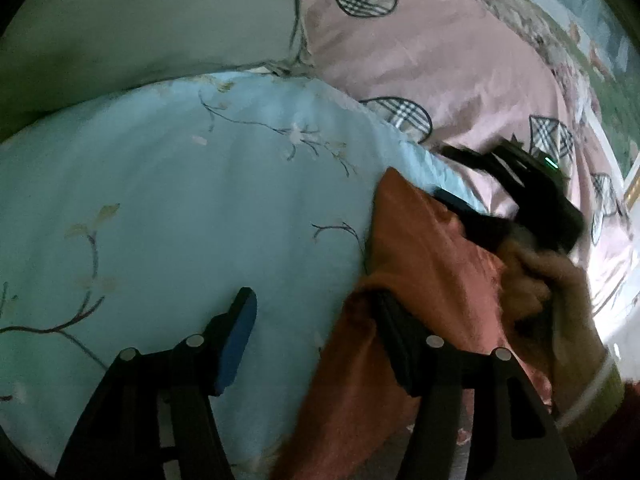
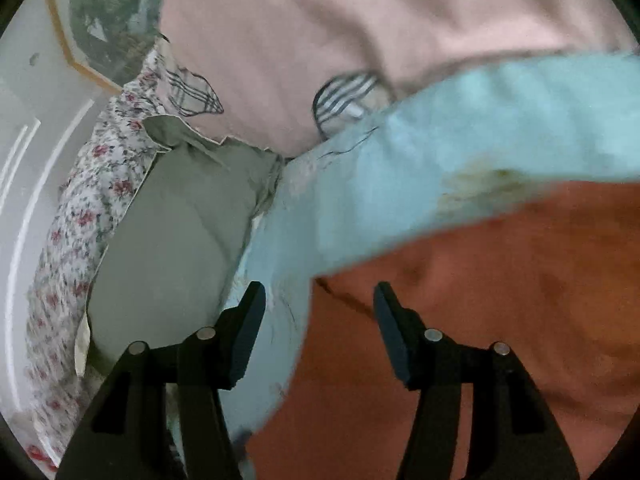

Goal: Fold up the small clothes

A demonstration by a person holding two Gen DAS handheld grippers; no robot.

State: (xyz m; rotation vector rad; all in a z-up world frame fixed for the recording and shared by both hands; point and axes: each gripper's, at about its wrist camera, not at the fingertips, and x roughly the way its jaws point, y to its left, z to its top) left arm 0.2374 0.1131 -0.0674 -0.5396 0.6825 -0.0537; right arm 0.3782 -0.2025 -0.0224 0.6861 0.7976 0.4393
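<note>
An orange garment [image 1: 424,280] lies rumpled on a light blue floral quilt [image 1: 168,208]. My left gripper [image 1: 314,296] is open at the garment's left edge. Its left pad [image 1: 236,344] is over bare quilt, and its right finger [image 1: 400,344] is against the orange cloth. The right gripper [image 1: 460,178] appears blurred at the garment's far corner, held by a hand [image 1: 540,284]. In the right wrist view that gripper [image 2: 320,300] is open, with the garment's [image 2: 480,300] edge running between the fingers. Neither pad presses on it.
A pink cover with plaid hearts [image 1: 440,48] lies beyond the quilt, and a grey-green pillow [image 2: 180,224] sits beside it. A floral sheet [image 2: 80,216] runs along the bed's edge by a white door [image 2: 28,152]. A framed picture [image 2: 100,20] hangs above.
</note>
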